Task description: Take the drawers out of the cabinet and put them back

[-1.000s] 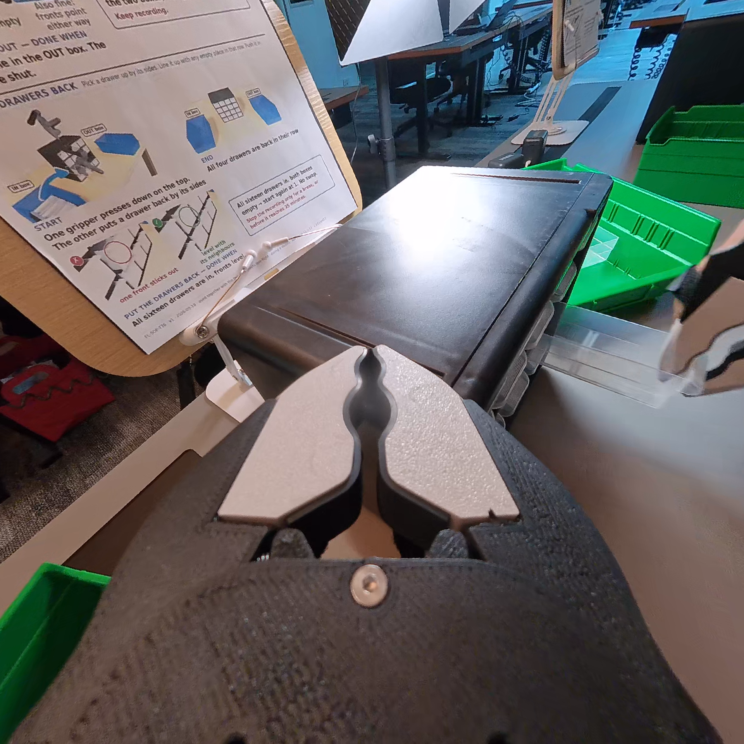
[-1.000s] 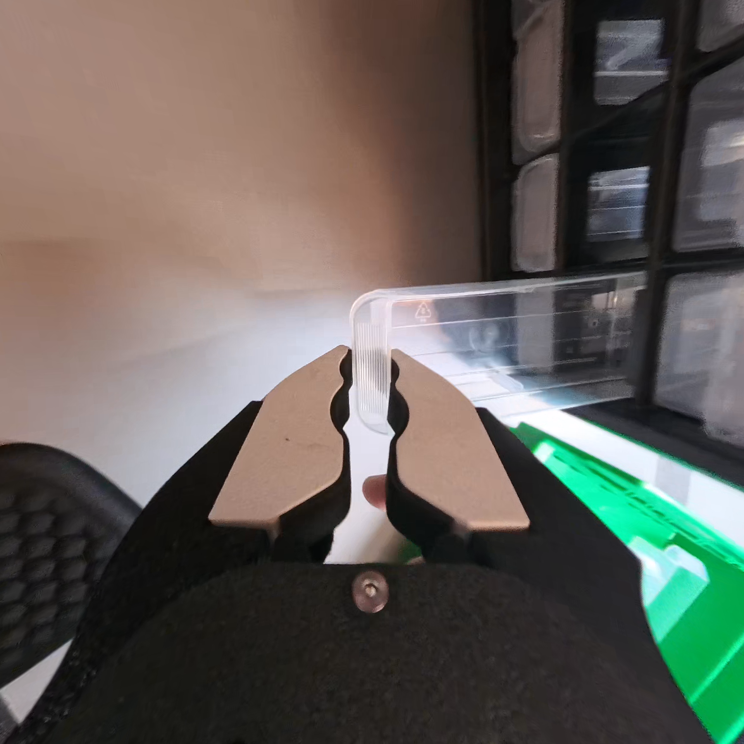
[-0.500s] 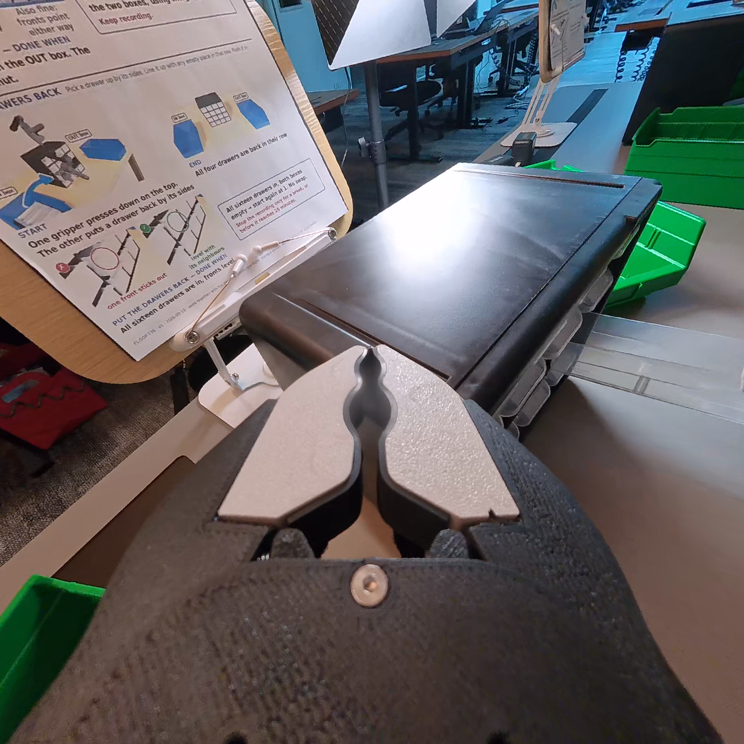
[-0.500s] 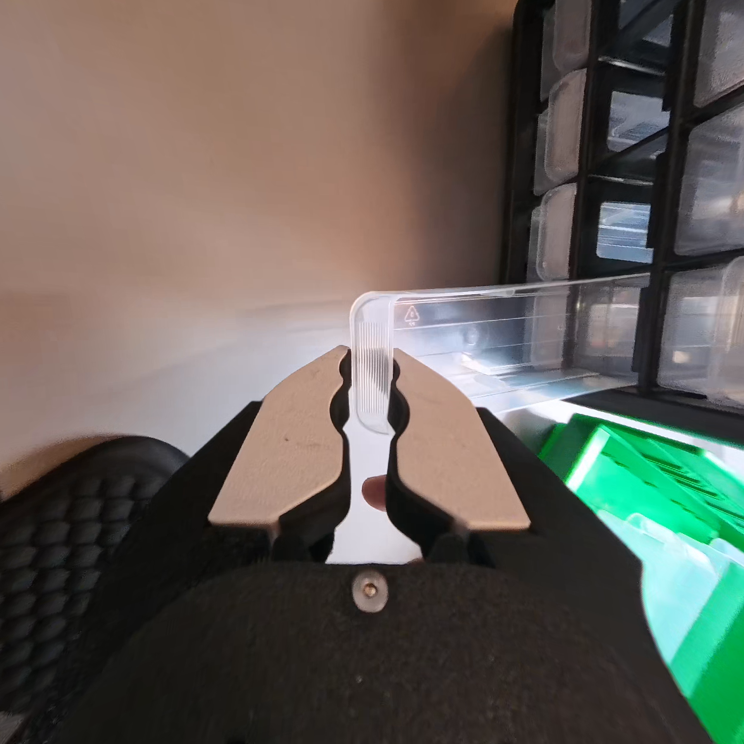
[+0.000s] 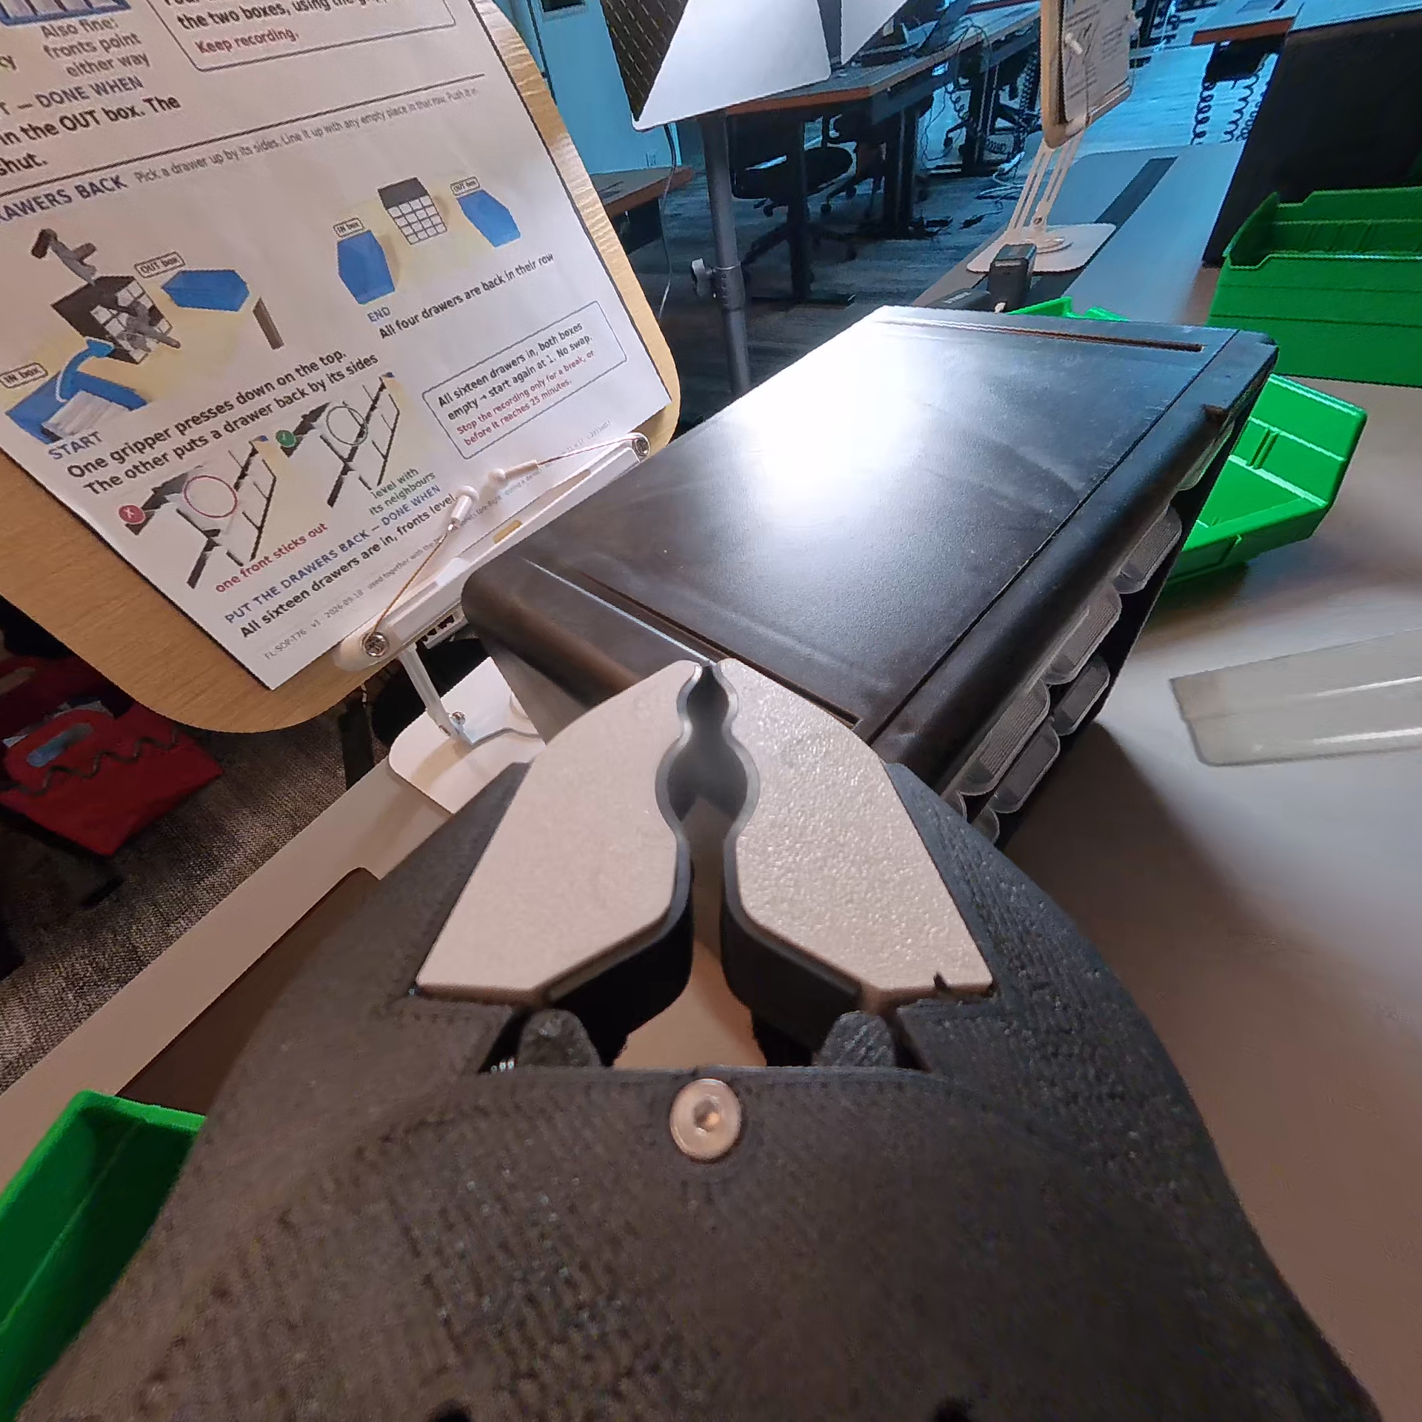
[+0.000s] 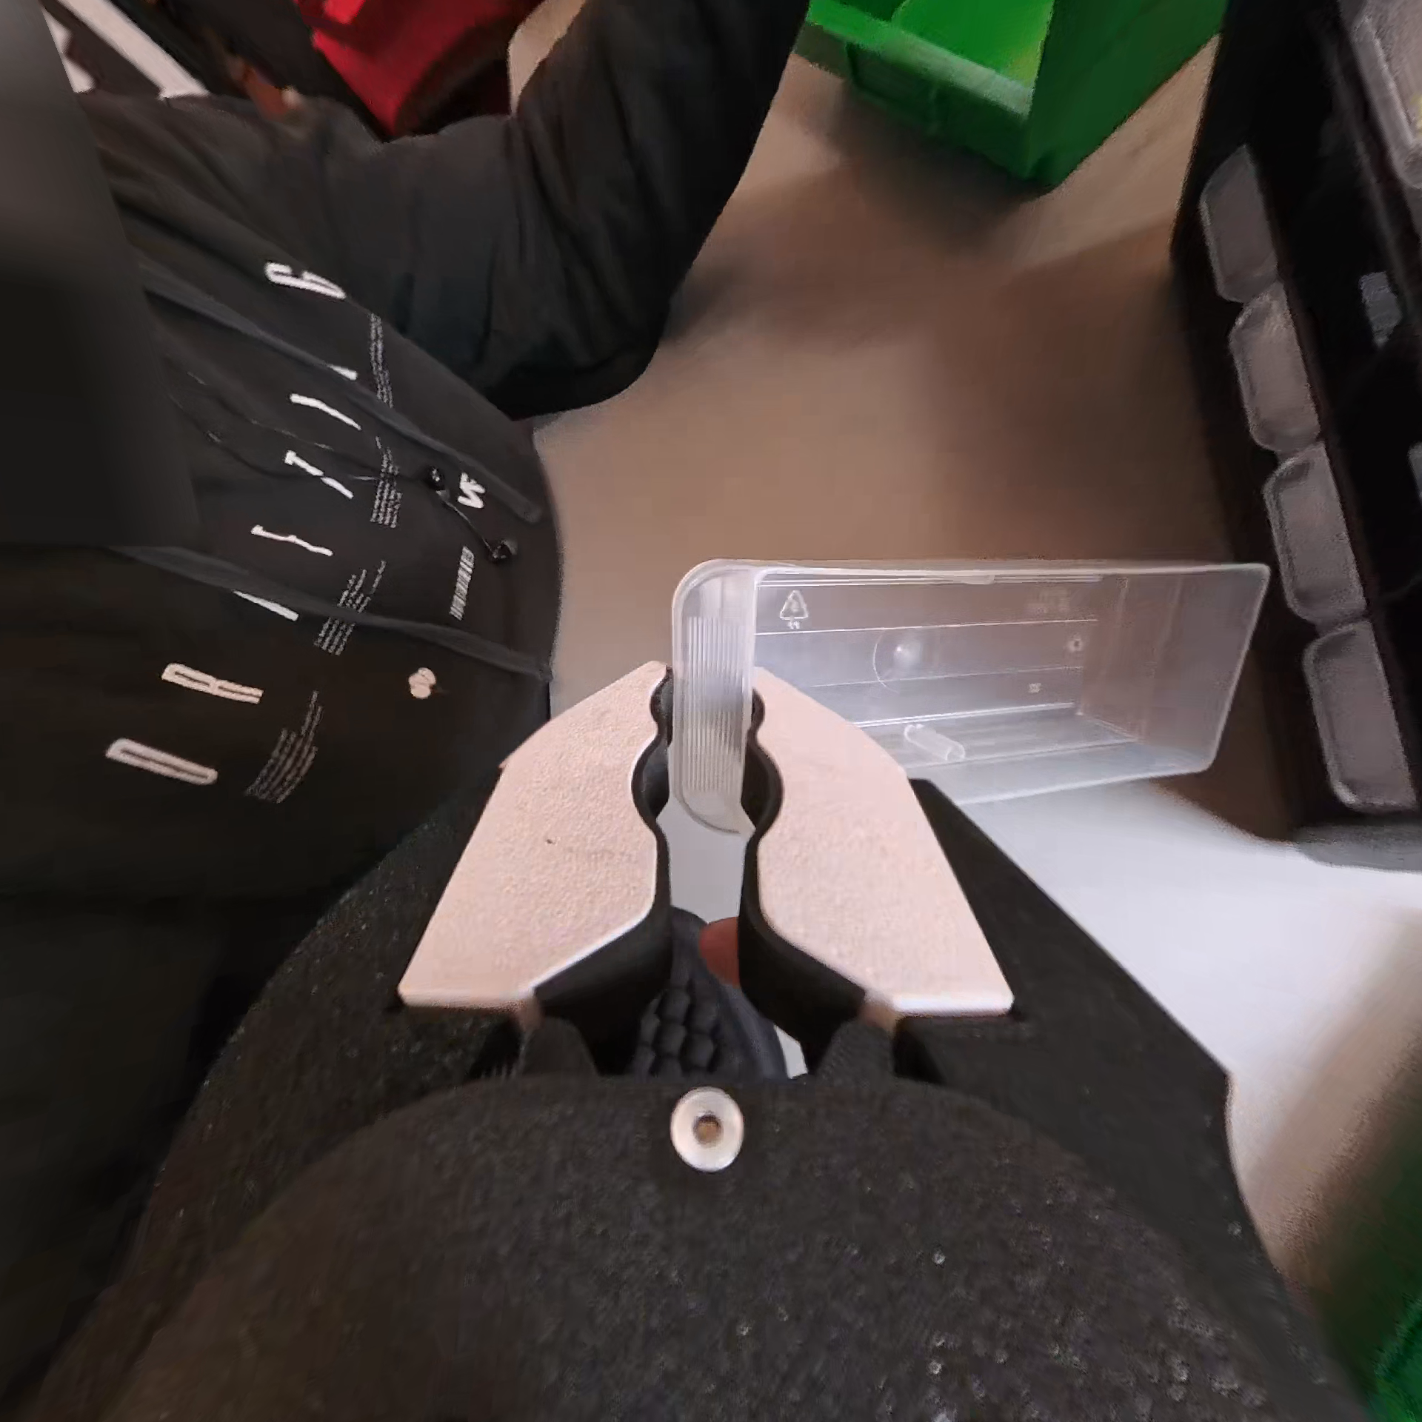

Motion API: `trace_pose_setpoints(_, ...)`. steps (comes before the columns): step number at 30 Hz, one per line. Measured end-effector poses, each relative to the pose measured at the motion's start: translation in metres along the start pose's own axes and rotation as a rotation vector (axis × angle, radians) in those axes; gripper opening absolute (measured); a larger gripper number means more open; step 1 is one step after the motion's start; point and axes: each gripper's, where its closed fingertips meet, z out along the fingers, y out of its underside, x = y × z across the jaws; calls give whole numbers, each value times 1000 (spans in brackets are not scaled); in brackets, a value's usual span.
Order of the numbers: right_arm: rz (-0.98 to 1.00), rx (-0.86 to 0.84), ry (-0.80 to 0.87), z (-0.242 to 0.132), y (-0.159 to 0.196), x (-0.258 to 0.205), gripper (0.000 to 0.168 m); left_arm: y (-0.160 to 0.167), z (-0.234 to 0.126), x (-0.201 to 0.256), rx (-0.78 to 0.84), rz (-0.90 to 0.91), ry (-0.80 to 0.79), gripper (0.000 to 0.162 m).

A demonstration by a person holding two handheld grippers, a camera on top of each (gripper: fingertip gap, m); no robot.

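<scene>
The black drawer cabinet point(image 5: 885, 492) stands on the table, its top facing the left wrist view. My left gripper point(image 5: 708, 681) is shut and empty, its tips at the cabinet's near top corner. My right gripper point(image 6: 712, 685) is shut on the front tab of a clear plastic drawer point(image 6: 1000, 677), which is fully out of the cabinet point(image 6: 1308, 385) and held just left of its front. The same drawer shows at the right edge of the left wrist view point(image 5: 1308, 708). Clear drawer fronts point(image 6: 1300, 539) fill the cabinet's slots.
An instruction sheet on a wooden board point(image 5: 269, 308) stands left of the cabinet. Green bins sit behind the cabinet point(image 5: 1270, 477), at far right point(image 5: 1323, 285) and at bottom left point(image 5: 69, 1216). A person in black clothing point(image 6: 269, 539) fills the left of the right wrist view.
My right gripper has pulled the clear drawer fully out of the cabinet and swung it away from the front. My left gripper has stayed shut at the cabinet's top.
</scene>
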Motion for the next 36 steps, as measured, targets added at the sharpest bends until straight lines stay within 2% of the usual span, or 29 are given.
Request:
trace_pose_setpoints(4,11,101,141,-9,11,-21,14,0,0,0,3,-6,8,0)
trace_pose_setpoints(7,123,230,314,-28,8,-11,14,0,0,0,5,-11,13,0)
trace_pose_setpoints(11,458,423,532,-71,8,45,14,0,0,0,-1,-3,4,0)
trace_pose_setpoints(14,661,477,664,-96,23,100,13,0,-1,1,-12,19,-11,0)
trace_pose_setpoints(18,837,460,802,-110,43,161,14,0,-2,2,-21,46,-22,0)
trace_pose_setpoints(24,967,388,887,-108,69,224,14,0,-2,2,-20,48,-18,0)
trace_pose_setpoints(32,995,218,828,-91,78,254,18,0,-2,2,-9,33,-1,0)
trace_pose_setpoints(36,991,172,830,-99,79,260,20,0,-1,2,-3,24,4,0)
